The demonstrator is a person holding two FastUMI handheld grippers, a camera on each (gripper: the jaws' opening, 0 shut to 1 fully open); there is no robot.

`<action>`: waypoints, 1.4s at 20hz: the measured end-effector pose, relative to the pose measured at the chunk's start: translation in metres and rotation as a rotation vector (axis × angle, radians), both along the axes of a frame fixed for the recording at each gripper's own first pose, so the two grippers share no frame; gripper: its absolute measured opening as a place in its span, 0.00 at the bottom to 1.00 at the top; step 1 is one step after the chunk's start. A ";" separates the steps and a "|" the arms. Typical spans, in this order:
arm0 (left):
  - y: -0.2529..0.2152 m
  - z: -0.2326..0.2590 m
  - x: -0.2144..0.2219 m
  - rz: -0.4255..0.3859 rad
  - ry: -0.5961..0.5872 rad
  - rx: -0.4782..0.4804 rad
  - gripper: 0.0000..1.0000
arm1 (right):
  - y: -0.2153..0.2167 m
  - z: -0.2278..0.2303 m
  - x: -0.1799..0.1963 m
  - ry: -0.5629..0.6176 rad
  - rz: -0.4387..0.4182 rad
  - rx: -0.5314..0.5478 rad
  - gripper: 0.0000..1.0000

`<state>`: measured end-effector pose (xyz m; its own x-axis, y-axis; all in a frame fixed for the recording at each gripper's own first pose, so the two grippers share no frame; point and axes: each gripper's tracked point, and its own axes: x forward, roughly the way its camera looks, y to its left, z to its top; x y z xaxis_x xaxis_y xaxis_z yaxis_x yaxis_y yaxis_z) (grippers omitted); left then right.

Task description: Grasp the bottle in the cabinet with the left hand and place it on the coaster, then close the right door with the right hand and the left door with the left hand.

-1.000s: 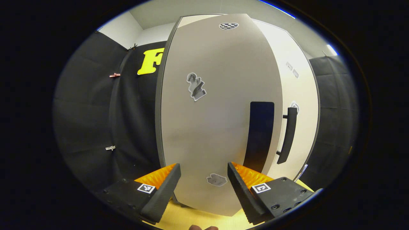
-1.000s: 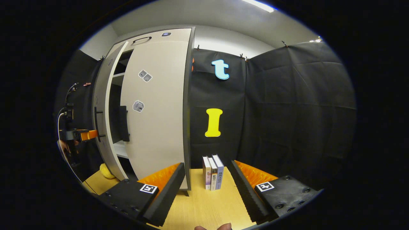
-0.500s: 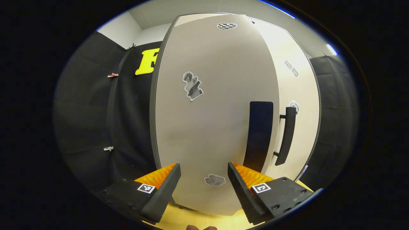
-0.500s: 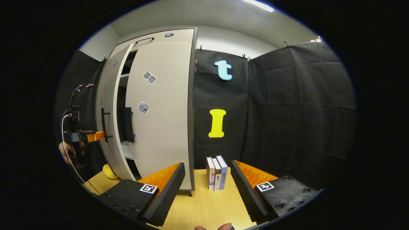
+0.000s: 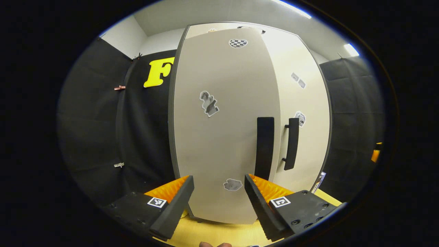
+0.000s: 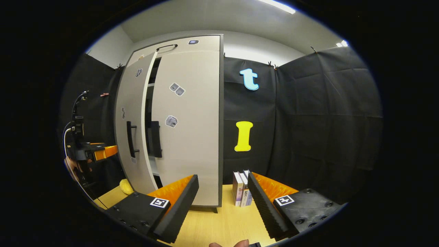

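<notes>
Left claw [image 5: 218, 192] released, facing the nearly closed left door [image 5: 223, 130]; right claw [image 6: 222, 195] released.

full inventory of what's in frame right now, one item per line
cabinet: 1, beige, standing on the table
left door: 1, beige, slightly ajar
right door: 1, beige, closed
door handles: 2, black, one on each door
stickers: several, grey, on both doors
books: 3, upright, on the table right of the cabinet
yellow object: 1, on the table below the left door
table: 1, light wood
left gripper: 1, open, facing the left door
right gripper: 1, open, empty
</notes>
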<state>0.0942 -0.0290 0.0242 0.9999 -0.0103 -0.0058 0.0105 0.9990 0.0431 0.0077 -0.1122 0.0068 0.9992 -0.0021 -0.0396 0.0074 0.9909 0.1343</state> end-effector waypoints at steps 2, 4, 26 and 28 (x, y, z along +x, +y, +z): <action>0.004 0.005 -0.017 -0.004 -0.011 0.006 0.94 | 0.011 0.008 -0.002 -0.014 0.016 0.002 0.96; 0.009 0.010 -0.035 -0.011 -0.021 0.002 0.94 | 0.022 0.015 -0.005 -0.027 0.029 -0.004 0.96; 0.061 0.006 -0.137 0.005 -0.023 0.014 0.94 | 0.089 0.039 -0.026 -0.091 0.096 -0.004 0.98; 0.060 0.004 -0.141 0.003 -0.020 0.018 0.94 | 0.093 0.039 -0.027 -0.092 0.100 -0.002 0.97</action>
<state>-0.0466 0.0307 0.0284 0.9999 -0.0074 0.0144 0.0065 0.9981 0.0609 -0.0190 -0.0191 0.0457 0.9938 0.0981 0.0519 -0.1040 0.9864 0.1276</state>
